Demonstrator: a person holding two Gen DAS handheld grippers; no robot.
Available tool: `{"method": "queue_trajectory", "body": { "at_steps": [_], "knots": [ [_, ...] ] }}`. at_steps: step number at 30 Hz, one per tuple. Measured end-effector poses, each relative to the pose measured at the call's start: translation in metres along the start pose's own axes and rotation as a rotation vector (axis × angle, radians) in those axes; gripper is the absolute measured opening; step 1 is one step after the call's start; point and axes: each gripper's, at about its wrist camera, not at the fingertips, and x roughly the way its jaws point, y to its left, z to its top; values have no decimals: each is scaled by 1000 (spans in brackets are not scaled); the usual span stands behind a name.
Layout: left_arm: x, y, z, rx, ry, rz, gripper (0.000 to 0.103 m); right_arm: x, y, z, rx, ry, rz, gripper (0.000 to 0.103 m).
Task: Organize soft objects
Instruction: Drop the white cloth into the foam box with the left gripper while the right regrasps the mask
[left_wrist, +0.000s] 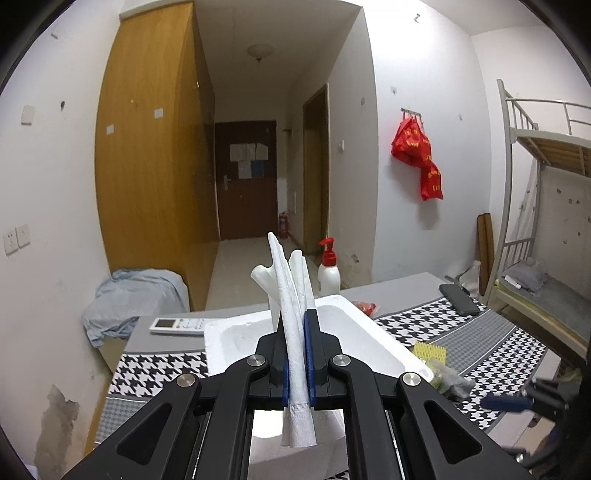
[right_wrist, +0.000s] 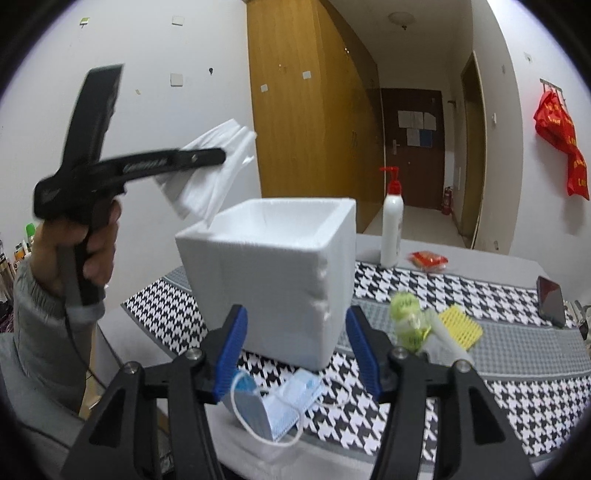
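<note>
My left gripper (left_wrist: 298, 321) is shut on a folded white tissue (left_wrist: 291, 288), which sticks up and forward past the blue pads. It hangs just above the near rim of an open white foam box (left_wrist: 229, 339). In the right wrist view the same left gripper (right_wrist: 221, 157) holds the tissue (right_wrist: 212, 177) above the box's (right_wrist: 273, 266) left rim, a hand on its handle. My right gripper (right_wrist: 297, 317) is open, low over the table in front of the box. A blue face mask (right_wrist: 273, 402) lies on the table beneath its jaws, untouched.
On the houndstooth cloth (right_wrist: 480, 398) right of the box lie a green-white packet (right_wrist: 406, 321), a yellow mesh pad (right_wrist: 461, 326), a phone (right_wrist: 550, 301) and a red packet (right_wrist: 428, 258). A pump bottle (right_wrist: 391, 229) stands behind. A remote (left_wrist: 177, 325) lies left of the box.
</note>
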Motion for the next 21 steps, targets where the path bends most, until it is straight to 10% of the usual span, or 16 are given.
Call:
{"method": "queue_trajectory", "body": {
  "at_steps": [16,21],
  "knots": [
    [47,-3,-2,-10,143,1,8,22,9,-36,-26,91,76,62],
    [48,-3,-5,-11,147,22,58,32,15,-45,-38,132,120,62]
  ]
}}
